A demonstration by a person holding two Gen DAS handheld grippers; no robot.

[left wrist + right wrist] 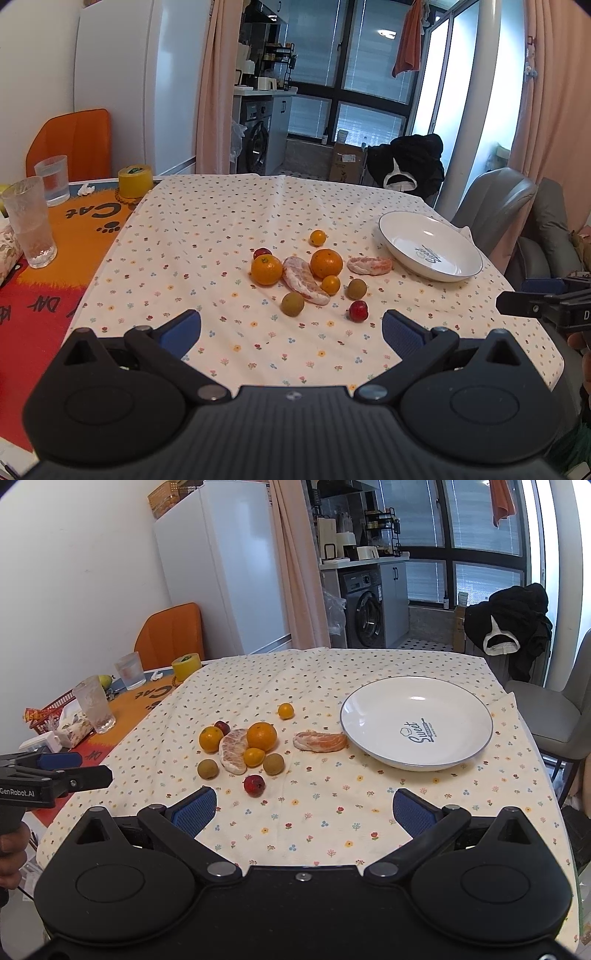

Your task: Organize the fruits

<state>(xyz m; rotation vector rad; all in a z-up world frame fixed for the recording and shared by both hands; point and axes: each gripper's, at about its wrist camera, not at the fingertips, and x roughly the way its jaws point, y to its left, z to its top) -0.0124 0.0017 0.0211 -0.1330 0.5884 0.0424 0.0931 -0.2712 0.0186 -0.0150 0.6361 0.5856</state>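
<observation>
Both the left gripper (pixel 291 330) and right gripper (pixel 304 810) are held released and empty above the floral tablecloth (pixel 332 812); fruits are clustered centre-frame, so the peeled citrus segment (pixel 320 741) touching the empty white plate (pixel 476 716) is best taken first, squeezed lightly.

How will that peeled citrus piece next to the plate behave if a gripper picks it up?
The peeled citrus piece looks soft and skinless, so it would probably squash or split under a hard squeeze. Its curved, flat-lying shape suggests it won't roll. It lies touching the rim of the plate, so a gentle push might slide it rather than tip it.
</observation>
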